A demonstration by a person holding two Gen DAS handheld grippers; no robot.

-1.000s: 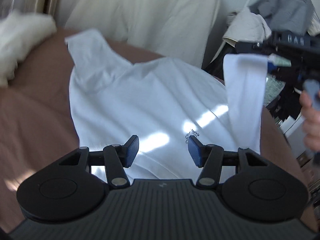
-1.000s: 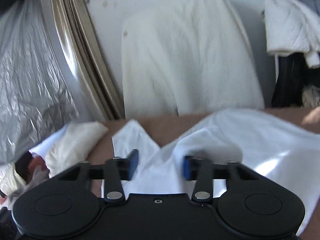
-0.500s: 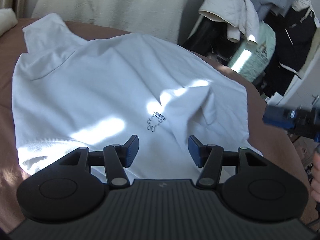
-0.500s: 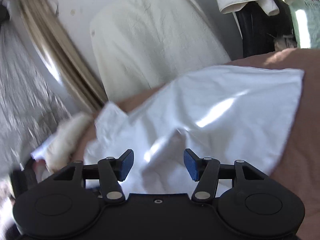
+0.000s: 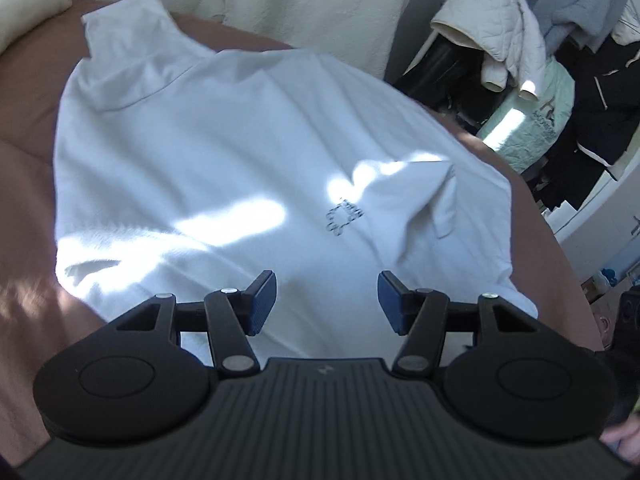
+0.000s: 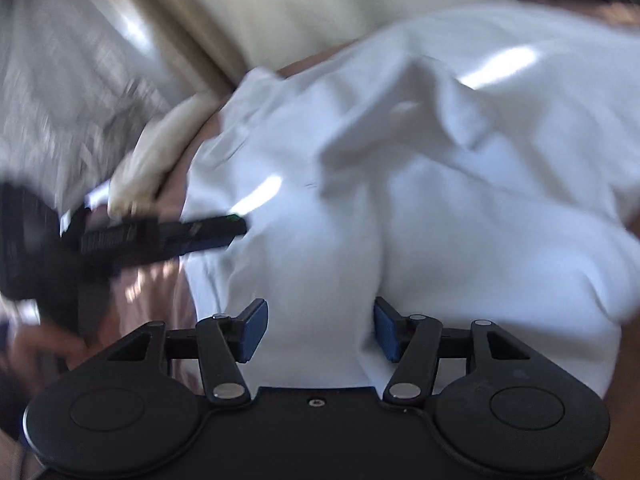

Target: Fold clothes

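While the white T-shirt (image 5: 224, 152) lies spread on the brown bed (image 5: 28, 128), with its far sleeve reaching toward the bed's far left corner, one sleeve flap (image 5: 436, 200) is already turned in over the chest, just right of the small dark print (image 5: 344, 216). The rest of the shirt lies open and fairly flat, with sun patches across it and a soft ridge of wrinkles around the turned-in flap.

The left claw (image 5: 327, 300) hovers over the shirt's near edge, its blue pads spread wide with nothing between them. The right claw (image 6: 320, 330) is also spread wide and empty over the near part of the cloth; its view is smeared by motion, so I cannot tell how close to the fabric it sits.

From where I stand, this reads as a fold partly made, one sleeve in and the other out. To do it well, I would say the far sleeve should be pinched near its cuff, through one layer only, lifted just enough to clear the body, and laid over to match the first flap. The ridge by the folded sleeve deserves smoothing before any lengthwise fold, or the crease will set crooked.
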